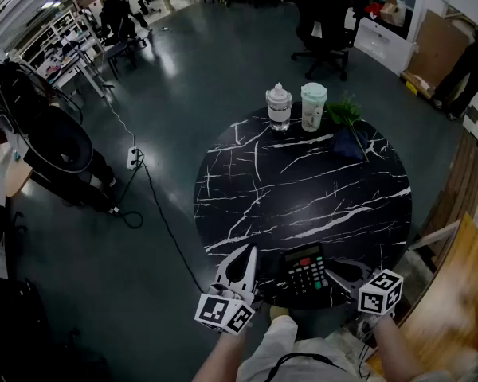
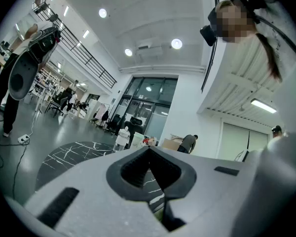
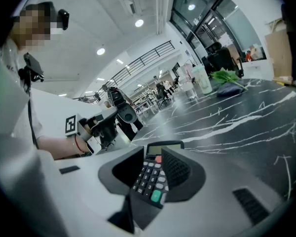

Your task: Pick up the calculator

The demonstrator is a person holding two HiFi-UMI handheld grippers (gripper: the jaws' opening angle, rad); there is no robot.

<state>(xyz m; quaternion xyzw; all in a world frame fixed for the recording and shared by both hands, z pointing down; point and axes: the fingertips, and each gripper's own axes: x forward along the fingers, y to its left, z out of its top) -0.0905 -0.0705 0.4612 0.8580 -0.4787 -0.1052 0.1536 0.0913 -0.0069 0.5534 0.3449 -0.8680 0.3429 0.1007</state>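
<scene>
Item: calculator [image 1: 306, 270], pinched in my right claw [image 3: 152, 153], over the marbled tabletop's [image 1: 303, 189] near edge. My left claw [image 2: 149, 156]: pressed together, empty, just beside it.

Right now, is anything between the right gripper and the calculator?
Nothing visible. The calculator sits between the jaws of the right gripper, which are closed on it at the near edge of the table. The left gripper hangs to its left, apart.

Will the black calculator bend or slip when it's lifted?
Probably stiff: the black plastic calculator with buttons looks like a hard slab. Likely light, being thin. It might tilt, since its screen end sticks out past the jaws.
</scene>
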